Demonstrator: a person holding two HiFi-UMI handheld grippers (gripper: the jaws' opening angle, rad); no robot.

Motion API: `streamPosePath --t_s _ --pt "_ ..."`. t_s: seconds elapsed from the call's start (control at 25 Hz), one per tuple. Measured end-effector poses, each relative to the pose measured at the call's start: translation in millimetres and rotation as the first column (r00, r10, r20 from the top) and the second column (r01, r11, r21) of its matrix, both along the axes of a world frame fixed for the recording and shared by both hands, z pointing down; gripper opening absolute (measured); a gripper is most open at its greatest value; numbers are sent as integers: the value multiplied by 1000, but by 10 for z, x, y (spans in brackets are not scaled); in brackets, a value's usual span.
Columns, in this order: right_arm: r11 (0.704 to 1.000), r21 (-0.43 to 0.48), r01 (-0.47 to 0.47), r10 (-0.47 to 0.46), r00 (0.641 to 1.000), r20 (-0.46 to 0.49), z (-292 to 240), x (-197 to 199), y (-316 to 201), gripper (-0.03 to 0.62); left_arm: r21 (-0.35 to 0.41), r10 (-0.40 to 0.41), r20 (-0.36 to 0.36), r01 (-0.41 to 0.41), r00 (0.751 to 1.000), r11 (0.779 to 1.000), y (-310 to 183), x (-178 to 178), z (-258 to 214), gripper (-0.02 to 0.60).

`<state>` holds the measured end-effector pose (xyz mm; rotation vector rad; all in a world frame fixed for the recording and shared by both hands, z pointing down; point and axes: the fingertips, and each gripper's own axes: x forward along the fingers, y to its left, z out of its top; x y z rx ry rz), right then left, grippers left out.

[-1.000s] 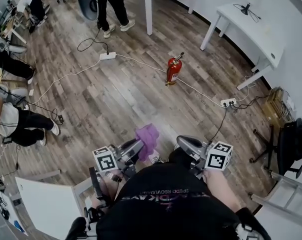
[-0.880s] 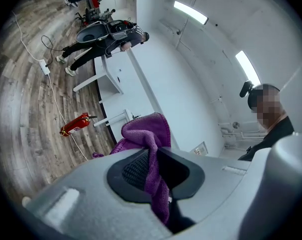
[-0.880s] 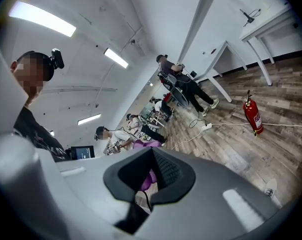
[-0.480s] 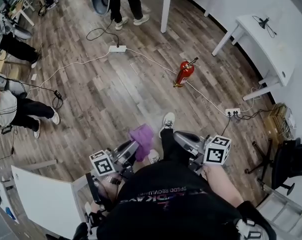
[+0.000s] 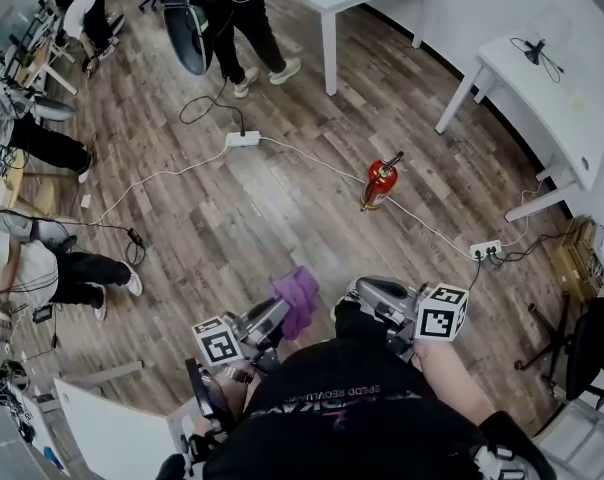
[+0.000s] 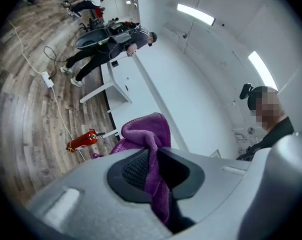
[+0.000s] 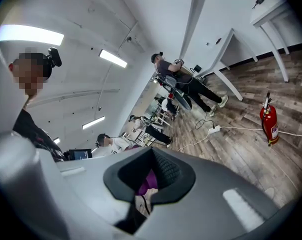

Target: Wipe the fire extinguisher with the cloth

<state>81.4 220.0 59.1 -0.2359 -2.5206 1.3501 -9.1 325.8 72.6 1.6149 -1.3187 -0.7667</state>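
Note:
The red fire extinguisher (image 5: 378,181) stands upright on the wood floor ahead of me, well out of reach of both grippers. It also shows small in the left gripper view (image 6: 82,140) and at the right of the right gripper view (image 7: 269,121). My left gripper (image 5: 278,313) is shut on a purple cloth (image 5: 297,296), which bunches up above the jaws (image 6: 147,134). Level with it on the other side, my right gripper (image 5: 359,291) is shut with nothing in it. A bit of the purple cloth (image 7: 150,180) shows beyond its jaws.
A white cable (image 5: 312,158) runs across the floor past the extinguisher between two power strips (image 5: 243,139) (image 5: 485,250). White tables (image 5: 557,98) stand along the wall at right and at the top. People stand at the top and sit at left. An office chair (image 5: 592,348) is far right.
I have stepped forward, so the extinguisher sits lower and nearer in the head view. Both grippers travelled along with me, the left still shut on the cloth.

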Motion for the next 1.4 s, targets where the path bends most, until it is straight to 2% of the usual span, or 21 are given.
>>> streamPosePath --t_s 0.24,0.4,0.52,0.64,0.84,1.04,1.16,1.32,1.4 --pt "996 14 -83 83 997 -1 19 -117 -856 3 21 123 79 -125 989 992 -991 -270 -150 38" --pt "987 40 -157 156 988 17 -34 -118 -1171 3 22 200 74 -202 977 979 -1387 -311 -93 38" --pt "973 54 -226 226 974 9 -3 24 -1345 3 19 283 71 -285 956 958 -1662 -261 -30 38" --pt "944 58 -325 326 945 -20 83 172 -1478 3 21 374 71 -376 925 926 -1949 -264 21 38" --pt "876 69 -477 481 876 -47 119 229 -1605 3 23 507 67 -509 859 860 -2410 -412 113 38" --pt "775 65 -629 632 772 -65 113 7 -1635 3 17 614 39 -615 788 789 -2719 -781 230 38" --pt "720 72 -690 694 717 -66 66 -253 -1664 3 7 666 17 -666 746 746 -2918 -1097 292 38" --pt "633 94 -768 774 630 -63 62 -486 -1755 3 -15 737 3 -736 676 676 -3229 -1414 451 38" --pt "597 99 -796 802 592 -77 129 -529 -1821 3 -35 757 0 -757 653 653 -3436 -1519 564 38"
